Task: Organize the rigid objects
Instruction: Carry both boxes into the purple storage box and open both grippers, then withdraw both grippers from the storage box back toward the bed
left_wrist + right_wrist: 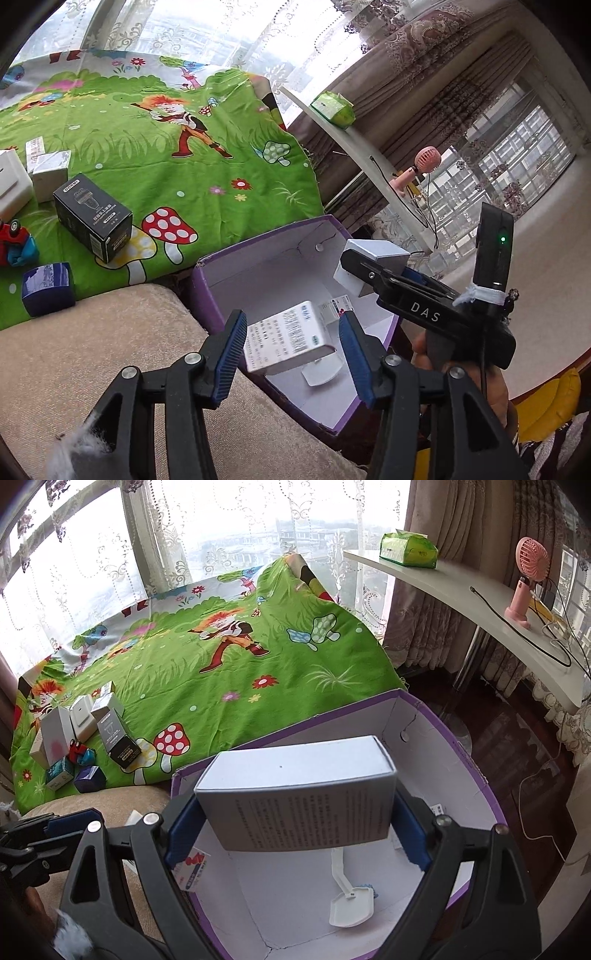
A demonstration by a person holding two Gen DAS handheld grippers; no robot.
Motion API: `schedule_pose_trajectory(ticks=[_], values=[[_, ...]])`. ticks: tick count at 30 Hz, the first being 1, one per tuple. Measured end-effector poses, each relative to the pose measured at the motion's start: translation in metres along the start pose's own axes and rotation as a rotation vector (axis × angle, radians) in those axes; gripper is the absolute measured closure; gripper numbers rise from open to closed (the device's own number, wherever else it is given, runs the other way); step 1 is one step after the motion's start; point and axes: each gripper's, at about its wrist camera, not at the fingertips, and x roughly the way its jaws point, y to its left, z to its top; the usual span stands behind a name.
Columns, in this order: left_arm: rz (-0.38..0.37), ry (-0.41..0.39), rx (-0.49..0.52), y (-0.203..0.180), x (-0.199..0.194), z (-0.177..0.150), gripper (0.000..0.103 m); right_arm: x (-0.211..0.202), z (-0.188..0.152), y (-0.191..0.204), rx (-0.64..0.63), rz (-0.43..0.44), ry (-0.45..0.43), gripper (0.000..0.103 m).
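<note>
A purple cardboard box (207, 291) with a white inside stands on the beige cushion; it also shows in the right wrist view (476, 771). My left gripper (295, 358) is open above its near rim, and a white printed box (284, 336) sits loose between the fingers, over the inside. My right gripper (295, 819) is shut on a grey-white box (299, 794) and holds it over the purple box. In the left wrist view that gripper (373, 269) and its box (373, 258) hang over the far right rim. A white scoop (349, 908) and a small red-white packet (192, 867) lie inside.
On the green cartoon cloth (207, 155) lie a black box (92, 218), a dark blue box (48, 288), white boxes (50, 173) and a red toy (14, 236). A white shelf (480, 602) at the right carries a green tissue pack (408, 548) and a pink fan (528, 576).
</note>
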Motion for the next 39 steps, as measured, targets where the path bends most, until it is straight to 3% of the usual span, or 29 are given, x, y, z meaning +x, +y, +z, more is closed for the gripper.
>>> schedule_pose_trajectory(ticks=[13, 22, 39], values=[[0.118, -0.037, 0.051, -0.001, -0.008, -0.001, 0.05, 0.001, -0.001, 0.007, -0.007, 0.023, 0.011, 0.009], [0.203, -0.065, 0.03, 0.012, -0.018, -0.002, 0.05, 0.002, -0.001, 0.02, -0.028, 0.048, 0.023, 0.009], [0.289, -0.17, -0.158, 0.075, -0.068, -0.009, 0.05, 0.01, -0.008, 0.07, -0.122, 0.11, 0.068, 0.009]])
